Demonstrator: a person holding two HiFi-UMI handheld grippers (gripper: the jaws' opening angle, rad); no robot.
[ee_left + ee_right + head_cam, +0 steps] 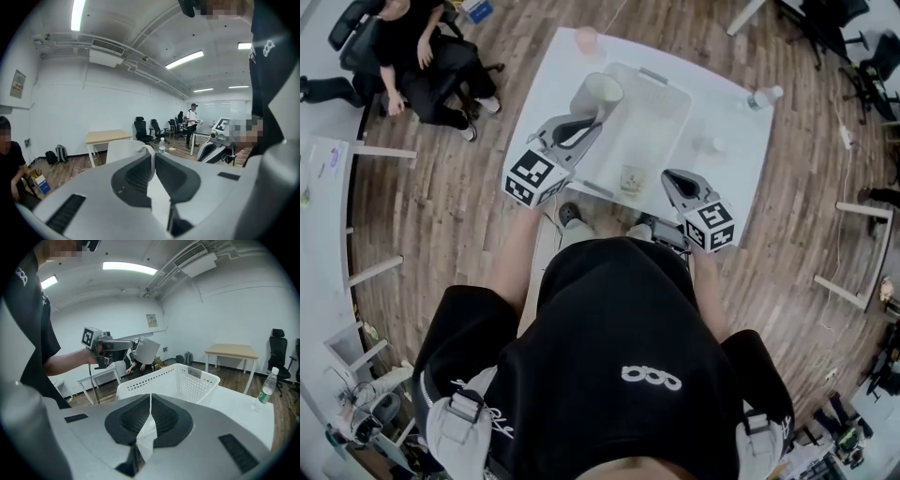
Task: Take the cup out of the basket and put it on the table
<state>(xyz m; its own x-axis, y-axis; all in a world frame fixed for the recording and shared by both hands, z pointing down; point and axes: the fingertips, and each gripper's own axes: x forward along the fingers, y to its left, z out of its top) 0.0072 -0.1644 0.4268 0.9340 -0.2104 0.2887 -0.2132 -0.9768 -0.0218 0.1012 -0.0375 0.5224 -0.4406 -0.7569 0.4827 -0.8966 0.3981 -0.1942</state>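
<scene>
My left gripper [596, 118] is shut on the wall of a white paper cup [600, 93] and holds it in the air over the left part of the white mesh basket [677, 89]. In the left gripper view the cup [123, 149] shows past the left jaw, its wall pinched between the jaws of the left gripper [153, 157]. The right gripper view shows the cup [149, 350] tilted, well above the basket [187, 380]. My right gripper [669, 176] is shut and empty at the basket's near end; its jaws [150, 398] meet.
The basket stands on a white table [739, 178]; a small glass [632, 177] lies inside it. On the table are a pink cup [586, 39], a clear cup [710, 145] and a water bottle [764, 96]. A seated person [422, 56] is far left.
</scene>
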